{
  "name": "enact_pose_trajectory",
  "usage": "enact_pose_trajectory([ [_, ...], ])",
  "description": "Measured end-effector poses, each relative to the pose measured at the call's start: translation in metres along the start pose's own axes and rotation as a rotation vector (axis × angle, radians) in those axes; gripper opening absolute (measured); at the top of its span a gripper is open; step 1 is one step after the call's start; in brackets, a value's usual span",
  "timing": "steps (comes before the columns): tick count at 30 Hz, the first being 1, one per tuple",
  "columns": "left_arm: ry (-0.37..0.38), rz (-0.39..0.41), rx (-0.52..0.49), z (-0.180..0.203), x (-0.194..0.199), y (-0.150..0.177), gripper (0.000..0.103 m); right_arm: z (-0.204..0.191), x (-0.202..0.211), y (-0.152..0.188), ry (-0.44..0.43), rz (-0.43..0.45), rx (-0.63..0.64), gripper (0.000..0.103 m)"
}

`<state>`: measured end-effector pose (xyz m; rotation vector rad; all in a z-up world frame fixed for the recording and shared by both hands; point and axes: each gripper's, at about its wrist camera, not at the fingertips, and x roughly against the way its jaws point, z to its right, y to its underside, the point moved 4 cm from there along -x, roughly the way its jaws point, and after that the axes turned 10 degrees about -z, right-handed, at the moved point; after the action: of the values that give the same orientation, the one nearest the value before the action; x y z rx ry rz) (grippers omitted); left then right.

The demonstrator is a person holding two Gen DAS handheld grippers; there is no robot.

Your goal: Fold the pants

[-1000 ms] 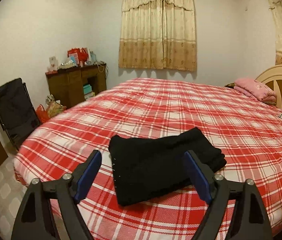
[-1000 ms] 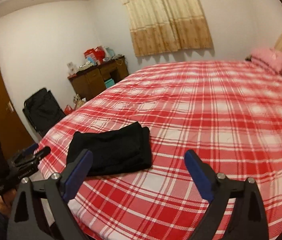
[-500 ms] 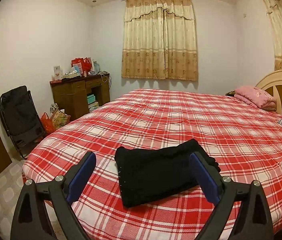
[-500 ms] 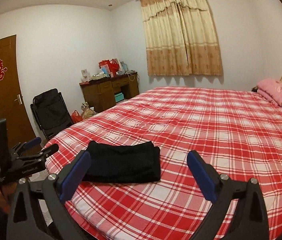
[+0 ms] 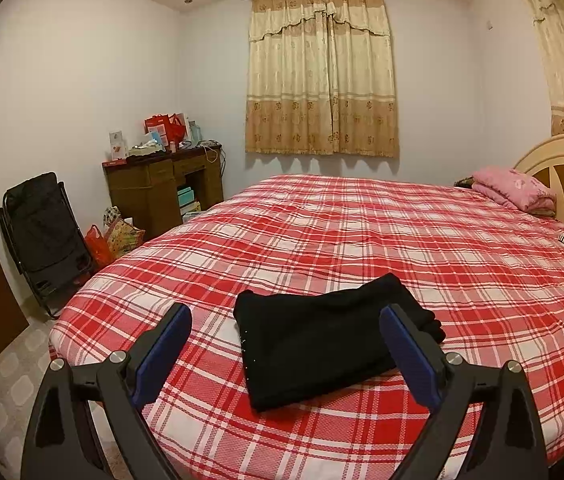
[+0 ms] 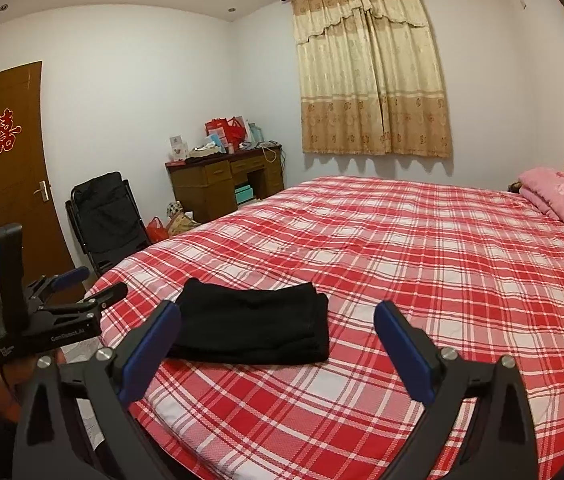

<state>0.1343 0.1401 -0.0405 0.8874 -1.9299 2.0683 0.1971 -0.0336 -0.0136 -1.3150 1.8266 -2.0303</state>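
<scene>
Your pants (image 5: 321, 340) lie as a compact black bundle near the foot edge of the bed (image 5: 361, 240), toward its left corner, long axis running along that edge, and by the look of it the folding is finished or nearly so. Both tools are empty with jaws spread wide: the left gripper (image 5: 285, 344) hangs straight in front of the bundle and nearer to it, while from the right gripper (image 6: 278, 340) the pants sit ahead and off to the left.
</scene>
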Motion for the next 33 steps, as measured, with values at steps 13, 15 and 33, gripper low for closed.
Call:
enact_pose_trajectory([
  [13, -0.014, 0.021, -0.039, 0.005, 0.008, -0.001, 0.096, -0.005, 0.0, 0.001, -0.013, 0.009, 0.013, 0.103],
  [15, -0.015, 0.025, -0.042, 0.006, 0.009, -0.001, 0.096, -0.004, 0.0, 0.0, -0.015, 0.009, 0.013, 0.103],
  [33, -0.012, 0.036, -0.037, 0.006, 0.008, -0.003, 0.096, -0.012, -0.002, 0.003, -0.013, 0.012, 0.037, 0.103],
])
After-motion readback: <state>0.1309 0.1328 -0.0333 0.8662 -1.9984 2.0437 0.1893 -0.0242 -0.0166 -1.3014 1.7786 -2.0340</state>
